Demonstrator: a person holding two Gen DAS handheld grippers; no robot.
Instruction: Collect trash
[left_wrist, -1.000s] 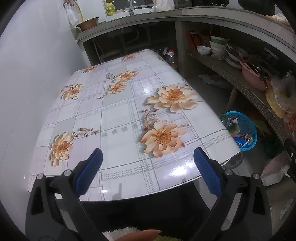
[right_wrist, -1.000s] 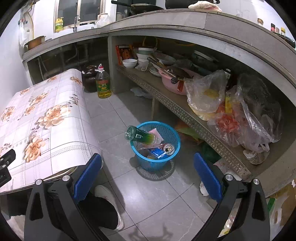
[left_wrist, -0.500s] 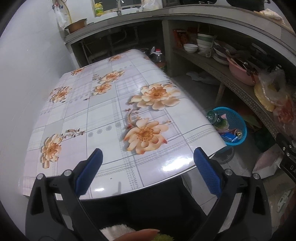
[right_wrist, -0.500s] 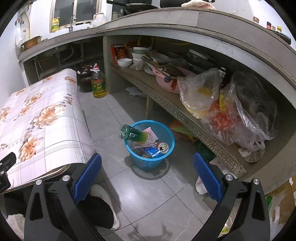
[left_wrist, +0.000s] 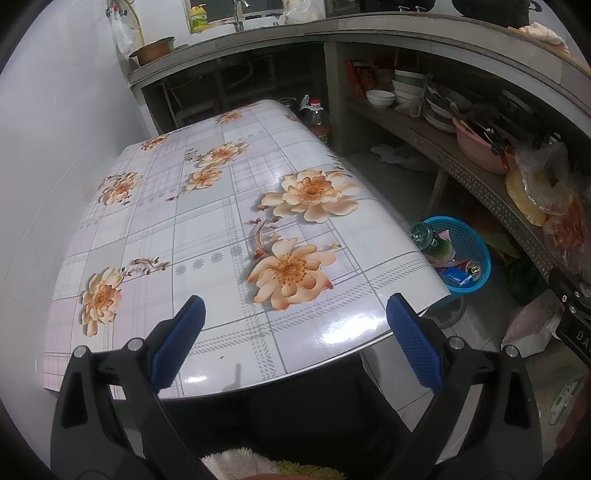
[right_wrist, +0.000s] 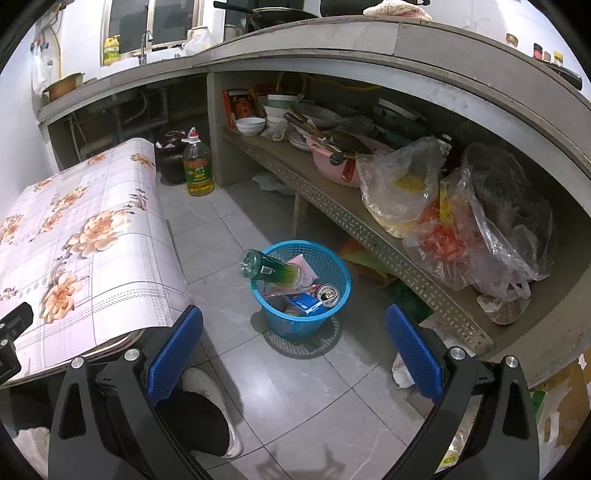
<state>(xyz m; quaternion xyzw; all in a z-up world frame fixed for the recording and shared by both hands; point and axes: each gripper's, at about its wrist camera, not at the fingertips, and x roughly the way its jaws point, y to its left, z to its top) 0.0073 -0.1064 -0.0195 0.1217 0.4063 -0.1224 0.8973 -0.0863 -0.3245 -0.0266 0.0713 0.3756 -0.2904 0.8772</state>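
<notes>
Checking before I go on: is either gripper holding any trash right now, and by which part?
Nothing is held. The left gripper and the right gripper both stand open with nothing between their pads; the trash lies in the blue basket.

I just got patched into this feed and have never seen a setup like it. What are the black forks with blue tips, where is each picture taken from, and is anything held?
There is no robot arm: a person holds a two-finger tool in each hand, with a camera looking along its fingers. The forks are the jaws.

The left gripper hangs above the flowered table, which shows no loose items. The right gripper faces the floor and the blue basket, which holds a green bottle, a can and a blue box.

Both jaws stand wide open, holding nothing.
</notes>
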